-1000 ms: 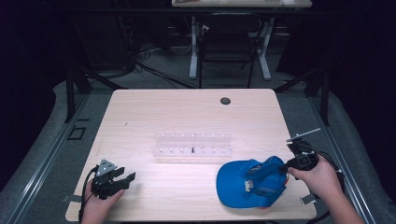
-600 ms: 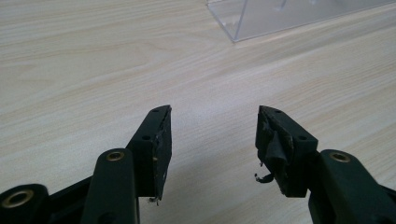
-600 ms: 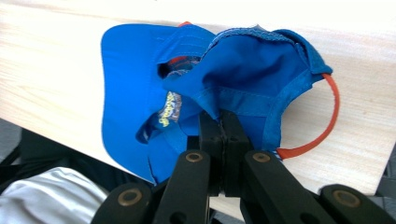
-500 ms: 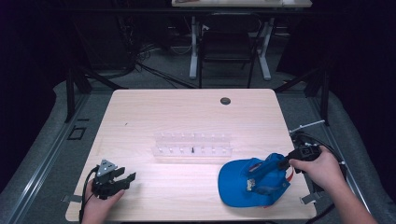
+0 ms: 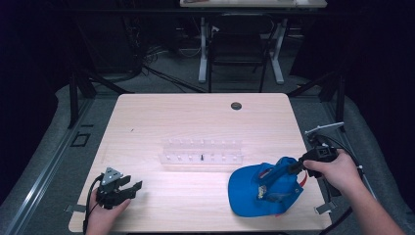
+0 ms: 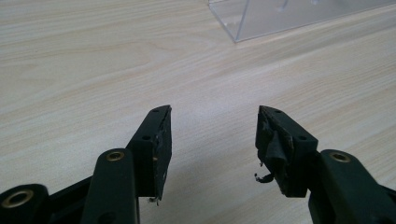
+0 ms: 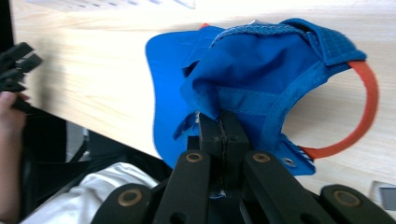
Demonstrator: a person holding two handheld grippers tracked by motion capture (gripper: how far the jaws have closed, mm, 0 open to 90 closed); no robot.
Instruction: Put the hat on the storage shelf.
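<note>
Blue cap [image 7: 252, 79] fabric is sitting pinched in the right gripper [image 7: 223, 128]; its own view is revealing an orange strap [image 7: 364, 112]. The left gripper [image 6: 212, 140] is gaping wide over bare table [image 6: 93, 60]; a clear rack [image 6: 289, 16] is lying ahead.

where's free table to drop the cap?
Bare wood: the far half between the clear rack and the table's far edge, apart from a dark grommet; the near middle between the left gripper and the blue cap. Crowded: near right corner, where the right gripper pinches the cap.

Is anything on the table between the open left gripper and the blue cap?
Nothing visible. Bare wood lies between the left gripper and the blue cap, which the right gripper pinches. The clear rack sits farther back.
</note>
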